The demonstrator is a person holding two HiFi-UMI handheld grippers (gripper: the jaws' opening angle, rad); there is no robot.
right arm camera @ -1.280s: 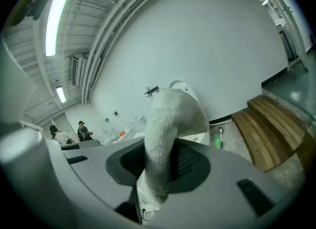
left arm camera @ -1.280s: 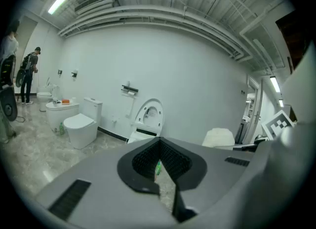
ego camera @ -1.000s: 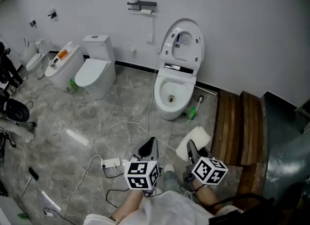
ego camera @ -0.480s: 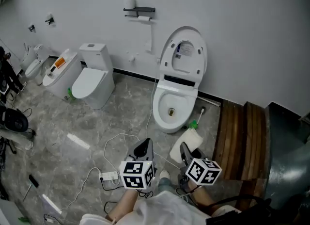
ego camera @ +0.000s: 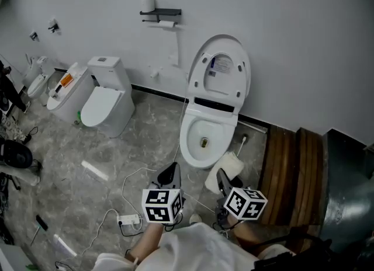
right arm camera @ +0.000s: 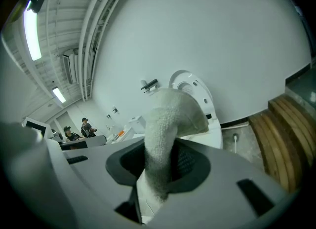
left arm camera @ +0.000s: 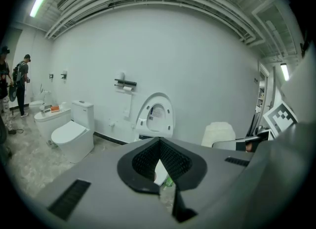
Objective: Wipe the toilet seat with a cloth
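Observation:
A white toilet (ego camera: 188, 141) stands against the far wall with its lid (ego camera: 221, 71) raised. My right gripper (ego camera: 222, 177) is shut on a white cloth (ego camera: 227, 166), which hangs just short of the bowl's near right side. In the right gripper view the cloth (right arm camera: 168, 122) rises from between the jaws and hides part of the toilet lid (right arm camera: 196, 91). My left gripper (ego camera: 170, 176) is shut and holds nothing, a little left of the bowl's front. In the left gripper view the toilet (left arm camera: 156, 118) sits straight ahead past the shut left gripper (left arm camera: 159, 147).
A second toilet (ego camera: 107, 99) and a low white fixture (ego camera: 67, 86) stand to the left. A power strip (ego camera: 129, 221) and white cables lie on the marble floor near my feet. A wooden step (ego camera: 289, 167) lies to the right. A paper holder (ego camera: 159, 14) hangs on the wall.
Both grippers have moved forward toward the open toilet, which now sits closer in the head view. The cloth stays in the right gripper and now hangs near the bowl.

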